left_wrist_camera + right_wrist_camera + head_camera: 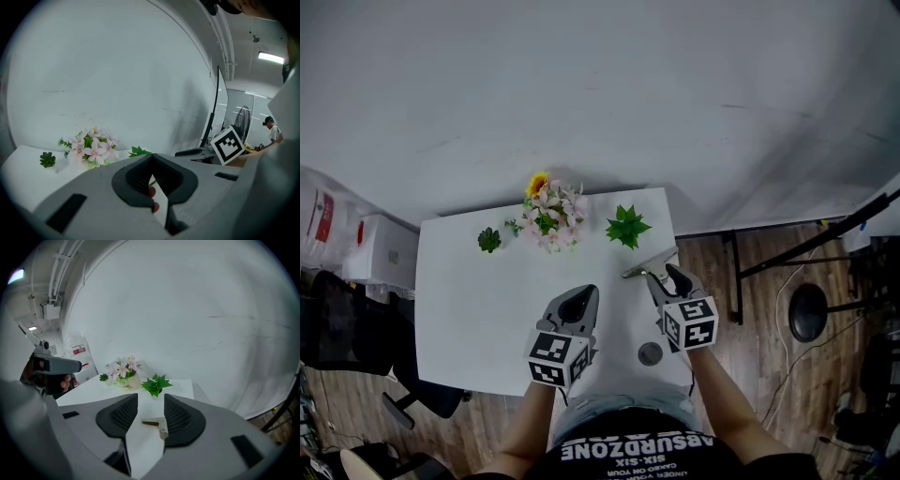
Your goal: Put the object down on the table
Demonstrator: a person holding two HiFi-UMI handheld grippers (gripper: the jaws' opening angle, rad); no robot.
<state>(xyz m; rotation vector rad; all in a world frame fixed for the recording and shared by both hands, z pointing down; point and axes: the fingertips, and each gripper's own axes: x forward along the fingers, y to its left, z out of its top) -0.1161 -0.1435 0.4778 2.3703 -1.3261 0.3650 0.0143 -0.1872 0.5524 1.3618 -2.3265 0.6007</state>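
The left hand-held gripper (578,302) is over the near middle of the white tabletop (459,309), its jaws closed on nothing. To its right, the small metal object (636,271) lies on the tabletop, just left of the right hand-held gripper (667,278), whose jaws stand apart, not pressing it.

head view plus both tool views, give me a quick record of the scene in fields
table: white, against a pale wall
back edge: small succulent, flower pot, leafy green plant
small metal object: seems to lie on the table, seen in the right tool's gap
right tool: jaws apart, pads pressing nothing
left tool: jaws together, nothing seen held
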